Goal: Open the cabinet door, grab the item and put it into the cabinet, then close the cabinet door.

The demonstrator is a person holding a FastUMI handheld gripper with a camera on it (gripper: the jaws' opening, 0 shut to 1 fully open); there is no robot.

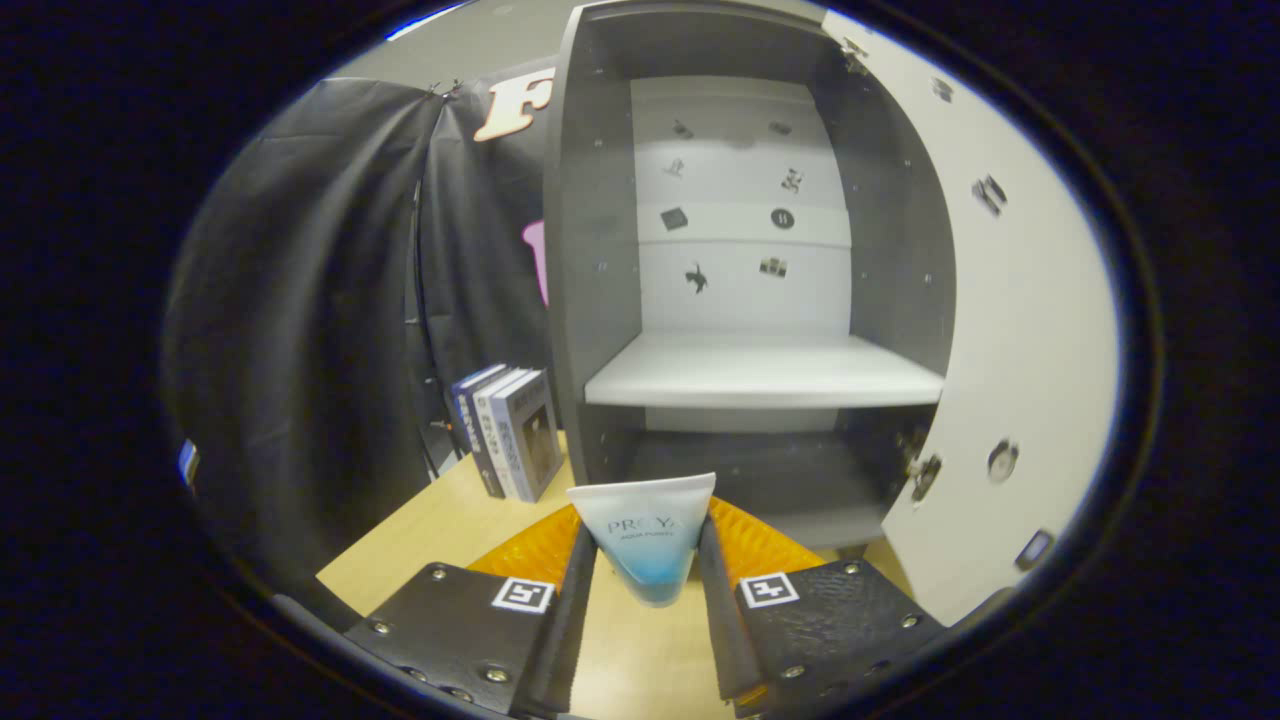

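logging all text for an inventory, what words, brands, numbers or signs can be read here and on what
Tube, pressed between the fingers of the gripper: a large word over a smaller line, too soft to quote safely.
Books beside the cabinet: spine print too small to read.
Square markers on the gripper: patterns, no words.
Stickers on the cabinet's back wall: small pictures, nothing readable.

tube (646, 535): 1 | cabinet (590, 250): 1 | door (1010, 330): 1 | shelf (765, 372): 1 | books (508, 430): 3 | orange plate (770, 545): 1 | gripper (645, 600): 1, fingers pressed on tube
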